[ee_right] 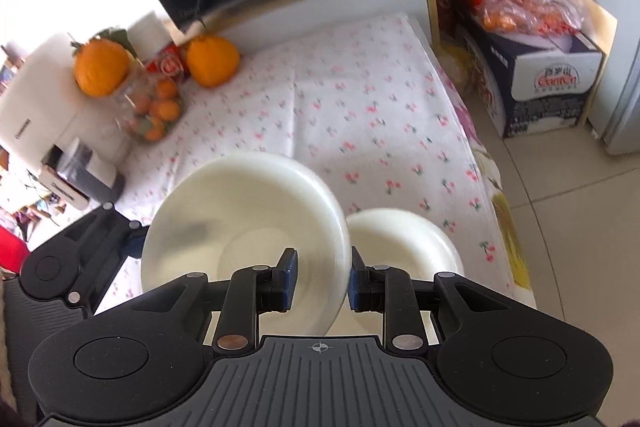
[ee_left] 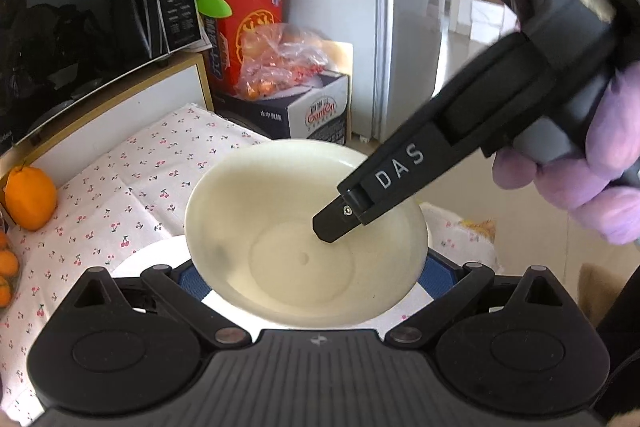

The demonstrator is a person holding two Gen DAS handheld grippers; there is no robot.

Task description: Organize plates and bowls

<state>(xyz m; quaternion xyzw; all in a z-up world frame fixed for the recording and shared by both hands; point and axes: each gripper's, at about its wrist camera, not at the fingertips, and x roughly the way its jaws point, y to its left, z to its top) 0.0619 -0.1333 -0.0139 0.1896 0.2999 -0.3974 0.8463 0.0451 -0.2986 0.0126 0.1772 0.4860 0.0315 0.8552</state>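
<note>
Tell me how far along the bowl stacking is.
Nothing looks stacked yet. In hand: the right hand-held gripper clamps the rim of the big bowl, raised above the tablecloth. Left: setting it down; a smaller bowl waits beside it.

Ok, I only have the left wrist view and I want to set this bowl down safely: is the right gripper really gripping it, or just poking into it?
Observer: Gripping. In the right wrist view, the right gripper has the near rim of the cream bowl clamped between its pads, one pad inside and one outside.
Operator: Is there anything beside it that I could hit?
Observer: Yes. A second cream bowl sits on the cherry-print cloth, just right of the held one.
Operator: And further left?
Observer: A leafy orange stands at the far left of the table.
</note>
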